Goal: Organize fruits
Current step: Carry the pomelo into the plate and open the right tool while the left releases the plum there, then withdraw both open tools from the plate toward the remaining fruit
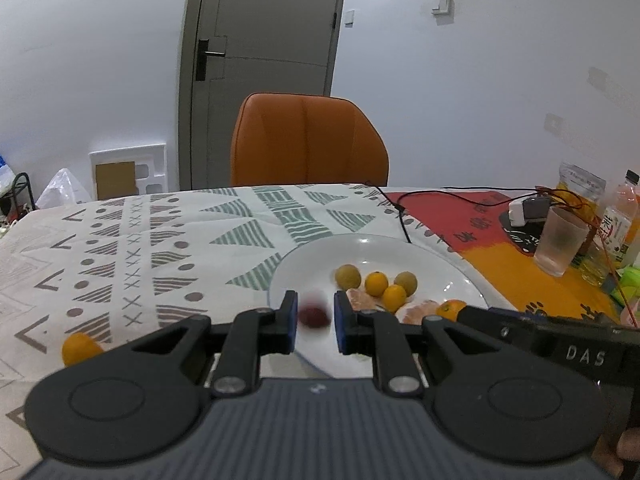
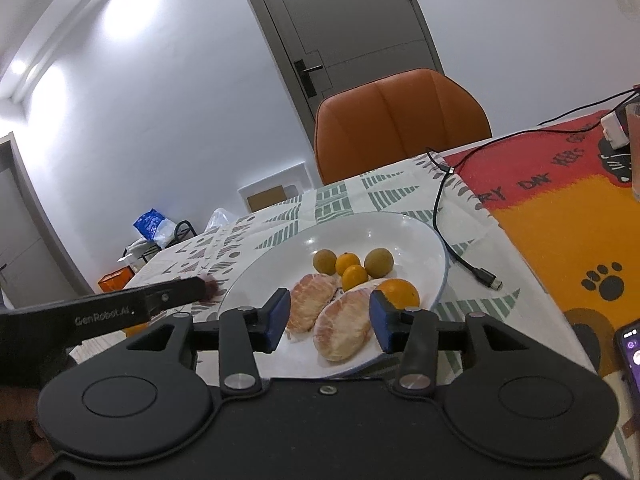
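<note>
A small dark red fruit [image 1: 314, 314], blurred, sits between the blue pads of the left gripper [image 1: 316, 322] at the near left rim of the white plate [image 1: 312, 264]. The fingers stand a little apart on either side of it, and whether the pads press on it I cannot tell. From the right wrist view the same fruit [image 2: 209, 285] shows at the tip of the left gripper, just beside the plate's left edge.

On the plate lie two peeled citrus segments [image 2: 310, 306], side by side, with two small oranges [image 2: 354, 276] and two greenish-brown round fruits [image 2: 325, 261] behind them, and a larger orange [image 2: 400, 294] at the right. The right gripper [image 2: 330, 320] hovers over the near edge of the plate, its fingers wide and holding nothing, the segments seen between them.

Another small orange [image 1: 78, 348] lies on the patterned tablecloth [image 1: 140, 248] to the left, well apart from the plate. A black cable [image 2: 444, 216] runs across the table just right of the plate. Farther right stand a frosted cup [image 1: 560, 242] and a juice bottle [image 1: 620, 220]. An orange chair [image 1: 308, 140] stands behind the table, before a grey door [image 1: 260, 60].
</note>
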Demonstrator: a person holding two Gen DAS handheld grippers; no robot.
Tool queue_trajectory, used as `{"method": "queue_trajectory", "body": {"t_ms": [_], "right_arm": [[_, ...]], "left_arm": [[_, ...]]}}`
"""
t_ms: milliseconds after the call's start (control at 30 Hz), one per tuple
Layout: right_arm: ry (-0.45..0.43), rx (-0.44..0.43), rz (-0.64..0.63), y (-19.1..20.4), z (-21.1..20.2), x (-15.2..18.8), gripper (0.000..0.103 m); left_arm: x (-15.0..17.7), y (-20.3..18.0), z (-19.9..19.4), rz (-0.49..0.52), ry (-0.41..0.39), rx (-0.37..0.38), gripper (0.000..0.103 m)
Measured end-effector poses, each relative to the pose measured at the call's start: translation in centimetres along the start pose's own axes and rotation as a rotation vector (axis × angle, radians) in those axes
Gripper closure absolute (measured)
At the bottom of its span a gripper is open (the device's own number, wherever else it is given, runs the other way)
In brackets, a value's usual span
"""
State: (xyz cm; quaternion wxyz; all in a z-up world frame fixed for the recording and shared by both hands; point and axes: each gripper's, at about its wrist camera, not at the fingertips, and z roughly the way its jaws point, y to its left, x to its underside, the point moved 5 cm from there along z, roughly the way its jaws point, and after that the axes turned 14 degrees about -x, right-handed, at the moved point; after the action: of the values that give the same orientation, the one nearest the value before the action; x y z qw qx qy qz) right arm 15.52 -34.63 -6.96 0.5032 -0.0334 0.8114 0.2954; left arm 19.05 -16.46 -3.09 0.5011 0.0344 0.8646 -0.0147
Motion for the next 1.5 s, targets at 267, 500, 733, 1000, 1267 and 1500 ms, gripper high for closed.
{"method": "queue_trajectory", "body": {"t_ms": [267, 500, 733, 1000, 1267, 1500], "right_arm": [[0.008, -0.025, 0.007, 0.3, 0.3, 0.3, 0.054], [0.019, -0.043, 0.000, 1.7, 1.2, 0.6, 0.046], [0.022, -0.050, -0.016, 3.1, 2.1, 0.9, 0.031], [0.004, -0.071, -0.056, 4.9, 2.7, 0.9, 0.003], [0.019, -0.090, -0.084, 6.5, 3.5, 1.2, 0.000], [0.040, -0.120, -0.106, 8.1, 4.4, 1.6, 0.000]], "left_arm": [[0.0, 1.0, -0.4, -0.007, 0.008, -0.041, 0.081], [0.3, 4.1, -1.2, -0.047, 0.003, -0.089, 0.052], [0.7, 7.3, -2.0, -0.083, 0.008, -0.160, 0.022], [1.4, 10.1, -2.7, -0.103, 0.008, -0.234, 0.015], [2.1, 12.4, -3.2, -0.126, 0.013, -0.272, 0.014], [2.6, 14.5, -3.7, -0.152, 0.015, -0.301, 0.014]]}}
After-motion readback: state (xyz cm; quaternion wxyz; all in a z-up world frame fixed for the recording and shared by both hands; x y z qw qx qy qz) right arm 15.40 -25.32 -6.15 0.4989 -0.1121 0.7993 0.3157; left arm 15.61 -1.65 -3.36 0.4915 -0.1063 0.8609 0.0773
